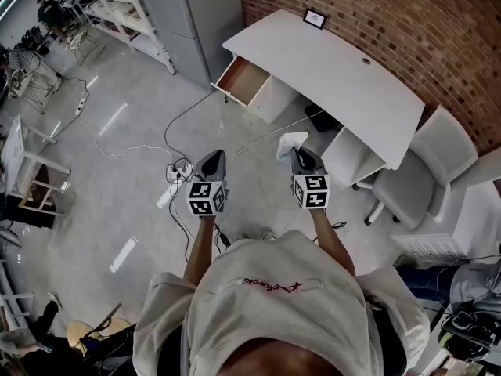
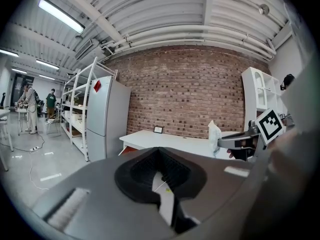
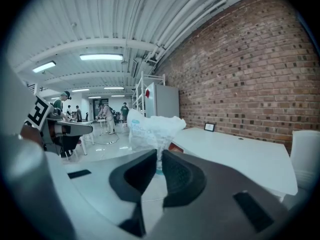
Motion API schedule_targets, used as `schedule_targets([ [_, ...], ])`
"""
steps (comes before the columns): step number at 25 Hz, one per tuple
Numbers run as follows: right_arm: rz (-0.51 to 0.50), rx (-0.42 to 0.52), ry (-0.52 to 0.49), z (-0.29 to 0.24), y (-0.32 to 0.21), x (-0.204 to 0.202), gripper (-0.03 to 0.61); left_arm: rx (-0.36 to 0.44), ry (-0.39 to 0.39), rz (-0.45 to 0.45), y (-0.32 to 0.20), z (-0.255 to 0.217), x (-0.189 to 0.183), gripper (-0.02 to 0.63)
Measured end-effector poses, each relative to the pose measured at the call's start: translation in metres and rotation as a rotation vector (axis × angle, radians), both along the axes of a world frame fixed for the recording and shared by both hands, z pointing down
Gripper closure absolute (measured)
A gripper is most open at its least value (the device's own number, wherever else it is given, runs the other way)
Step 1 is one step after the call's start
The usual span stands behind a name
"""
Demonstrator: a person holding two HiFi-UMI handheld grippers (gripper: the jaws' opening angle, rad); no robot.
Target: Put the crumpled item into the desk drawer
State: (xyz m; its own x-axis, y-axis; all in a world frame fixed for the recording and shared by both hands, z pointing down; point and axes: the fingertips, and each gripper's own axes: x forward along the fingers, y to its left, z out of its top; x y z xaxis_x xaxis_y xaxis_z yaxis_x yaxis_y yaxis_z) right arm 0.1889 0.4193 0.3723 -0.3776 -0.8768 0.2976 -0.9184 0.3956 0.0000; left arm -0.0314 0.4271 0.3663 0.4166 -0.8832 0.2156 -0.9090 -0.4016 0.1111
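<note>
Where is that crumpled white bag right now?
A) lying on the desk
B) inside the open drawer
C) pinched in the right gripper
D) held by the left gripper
C: the right gripper is closed on the lower end of the crumpled bag.

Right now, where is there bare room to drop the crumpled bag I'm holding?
The open drawer looks empty, its bottom bare between its walls. The desk top is bare from the small frame by the brick wall to its far end. Crowded: cables on the floor by the left gripper, chair beside the desk.
</note>
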Motion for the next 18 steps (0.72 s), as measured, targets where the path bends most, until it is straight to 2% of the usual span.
schedule_targets([
  [8, -0.060, -0.019, 0.010, 0.010, -0.002, 0.004, 0.537, -0.022, -0.005, -0.023, 0.005, 0.011, 0.018, 0.604],
  [18, -0.068, -0.026, 0.010, 0.016, -0.026, 0.003, 0.537, -0.029, -0.009, -0.023, -0.018, 0.017, 0.020, 0.604],
])
